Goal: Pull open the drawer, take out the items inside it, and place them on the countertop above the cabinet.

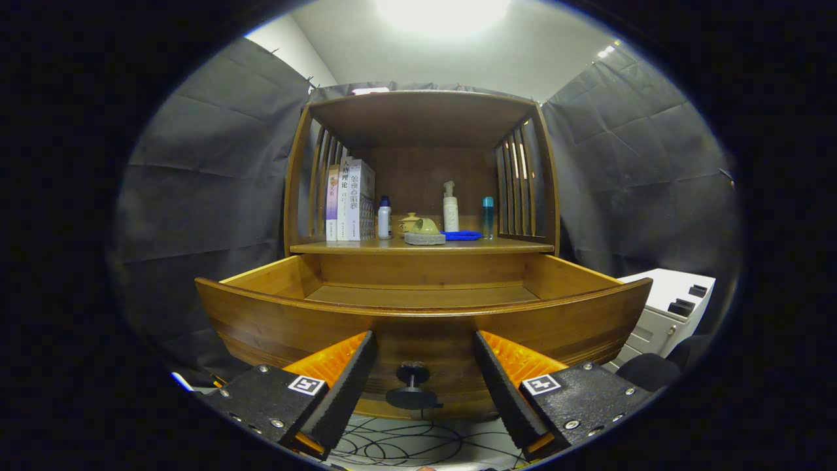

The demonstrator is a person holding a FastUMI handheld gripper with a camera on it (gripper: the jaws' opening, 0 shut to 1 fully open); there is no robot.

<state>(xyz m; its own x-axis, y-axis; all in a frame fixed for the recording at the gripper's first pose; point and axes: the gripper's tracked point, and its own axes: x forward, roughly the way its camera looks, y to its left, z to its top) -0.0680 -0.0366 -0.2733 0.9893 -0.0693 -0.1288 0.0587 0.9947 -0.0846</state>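
Observation:
The wooden drawer (pixel 418 307) of the cabinet stands pulled out toward me, and the part of its floor that I can see is bare. Its dark round knob (pixel 412 386) sits on the drawer front, between my fingers but apart from both. My gripper (pixel 424 383) is open, with one finger on each side of the knob. On the countertop (pixel 510 246) above the drawer lie a sponge with a yellow-green object on it (pixel 424 232) and a blue cloth (pixel 461 235).
The countertop also carries books (pixel 350 199), a white bottle with a blue cap (pixel 384 218), a pump bottle (pixel 450 207), a teal tube (pixel 488 217) and a small lidded pot (pixel 410 221). A white cabinet (pixel 667 311) stands to the right. Cables (pixel 418 445) lie on the floor below.

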